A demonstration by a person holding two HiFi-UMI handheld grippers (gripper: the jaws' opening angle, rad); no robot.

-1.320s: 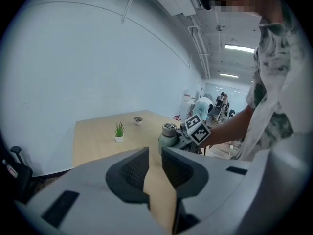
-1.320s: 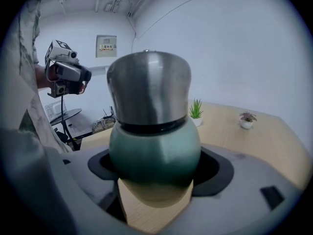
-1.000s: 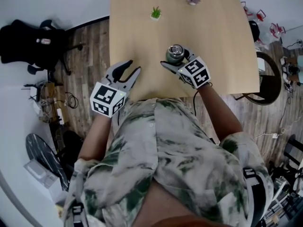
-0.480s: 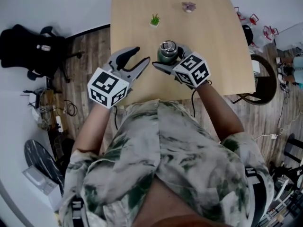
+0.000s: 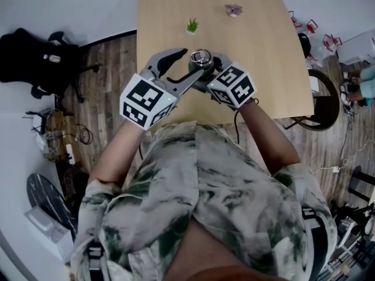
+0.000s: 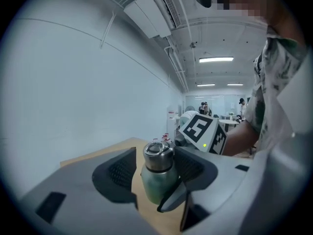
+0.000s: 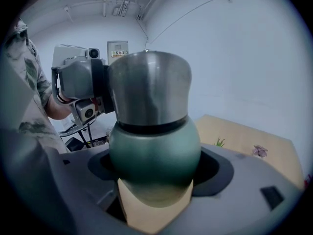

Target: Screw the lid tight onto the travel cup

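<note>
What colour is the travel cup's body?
Dark green rounded cup body, below its silver lid; clearest in the right gripper view.

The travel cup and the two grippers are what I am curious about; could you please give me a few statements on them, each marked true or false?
1. The right gripper is shut on the travel cup at its green body. True.
2. The left gripper is clamped on the lid. False: its jaws, which have just been opening, stand apart on either side of the lid without pressing it.
3. The steel lid sits on top of the travel cup. True.
4. The small potted plant stands between the two grippers. False: it stands farther off on the table, beyond the cup.
</note>
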